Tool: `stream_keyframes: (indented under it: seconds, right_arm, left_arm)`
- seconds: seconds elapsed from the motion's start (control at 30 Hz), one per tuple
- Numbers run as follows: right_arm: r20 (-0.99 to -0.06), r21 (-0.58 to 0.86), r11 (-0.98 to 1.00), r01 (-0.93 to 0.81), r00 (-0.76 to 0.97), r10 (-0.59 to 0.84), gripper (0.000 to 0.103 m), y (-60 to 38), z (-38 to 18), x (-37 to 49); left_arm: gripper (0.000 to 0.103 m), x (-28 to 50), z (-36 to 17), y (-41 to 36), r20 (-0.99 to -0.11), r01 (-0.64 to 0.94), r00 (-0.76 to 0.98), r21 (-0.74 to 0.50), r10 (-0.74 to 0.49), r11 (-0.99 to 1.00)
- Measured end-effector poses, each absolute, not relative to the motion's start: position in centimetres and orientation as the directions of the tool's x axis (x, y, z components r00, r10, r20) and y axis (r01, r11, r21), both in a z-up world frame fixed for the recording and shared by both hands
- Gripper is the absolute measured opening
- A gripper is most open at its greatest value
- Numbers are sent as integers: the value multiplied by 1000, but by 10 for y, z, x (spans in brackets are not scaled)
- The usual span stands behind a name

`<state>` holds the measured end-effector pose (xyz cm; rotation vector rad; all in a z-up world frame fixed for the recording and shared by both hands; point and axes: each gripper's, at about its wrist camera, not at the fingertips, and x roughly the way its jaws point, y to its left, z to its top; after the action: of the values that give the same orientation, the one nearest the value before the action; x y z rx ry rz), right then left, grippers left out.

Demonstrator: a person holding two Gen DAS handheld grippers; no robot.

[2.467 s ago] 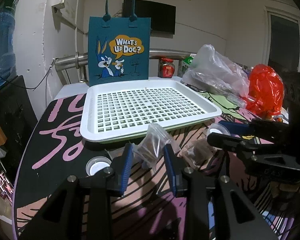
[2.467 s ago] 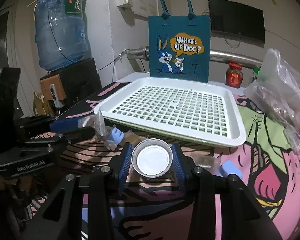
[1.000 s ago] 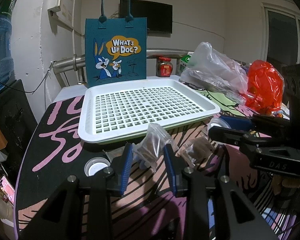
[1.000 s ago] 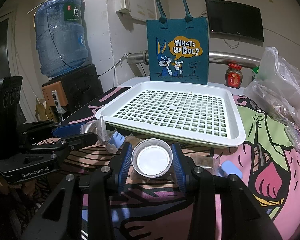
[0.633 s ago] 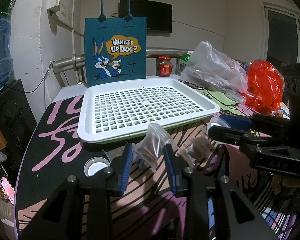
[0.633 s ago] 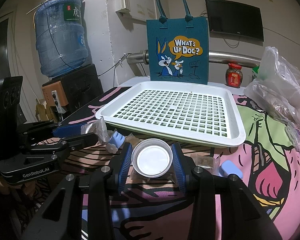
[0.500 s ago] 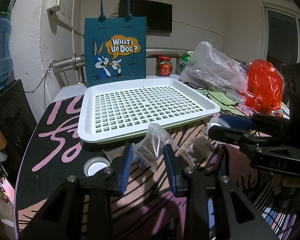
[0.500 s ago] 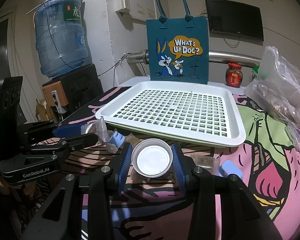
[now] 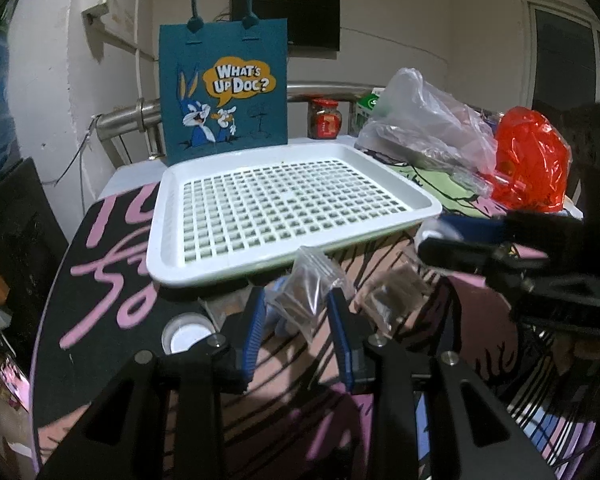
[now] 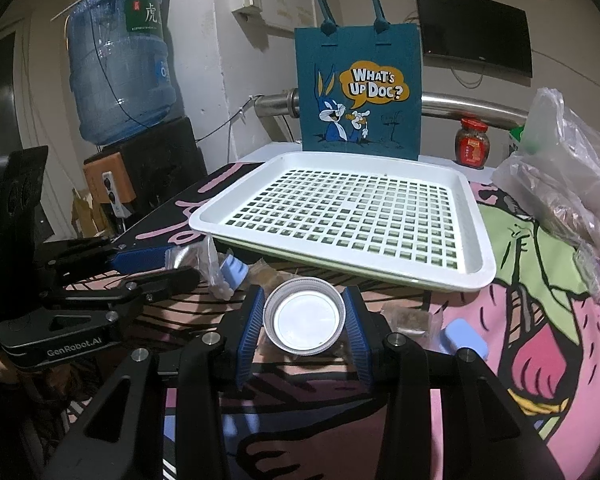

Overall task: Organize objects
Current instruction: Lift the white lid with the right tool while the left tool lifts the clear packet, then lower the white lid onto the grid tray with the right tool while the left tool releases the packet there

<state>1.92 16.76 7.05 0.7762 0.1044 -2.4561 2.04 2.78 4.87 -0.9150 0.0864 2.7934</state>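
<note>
A white slotted tray (image 9: 168, 216) (image 10: 476, 216) lies on the patterned table, nothing in it. My left gripper (image 9: 300, 304) is shut on a small clear bag of brown stuff (image 9: 306, 292), held just in front of the tray's near edge. My right gripper (image 10: 304, 316) is shut on a round metal lid with a white inside (image 10: 304, 318), held above the table before the tray. A second small bag (image 9: 392, 292) lies right of the left gripper. Another round lid (image 9: 186, 334) lies on the table at the left.
A teal "What's Up Doc?" tote (image 9: 224, 88) stands behind the tray. Clear and red plastic bags (image 9: 532, 160) pile up at the right, with a red-lidded jar (image 10: 472, 142) behind. A pale blue piece (image 10: 464, 338) and a brown packet (image 10: 410, 316) lie near the right gripper.
Both grippers have lifted slightly with their loads and now hold nearly still; the grips are unchanged.
</note>
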Motion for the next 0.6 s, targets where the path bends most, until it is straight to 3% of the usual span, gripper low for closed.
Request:
stream_keyframes:
  seconds: [0.13, 0.27, 0.6]
  right_arm:
    - [-528, 110, -837, 536, -682, -506, 40, 174, 95, 2]
    - [-534, 117, -858, 499, -697, -478, 40, 175, 101, -31]
    - [-656, 158, -902, 402, -640, -401, 40, 175, 55, -98]
  left_arm:
    - [31, 4, 69, 29, -555, -209, -815, 20, 163, -978]
    - [31, -32, 68, 21, -573, -160, -809, 0, 131, -987]
    - [31, -83, 41, 7, -648, -73, -758, -23, 70, -997]
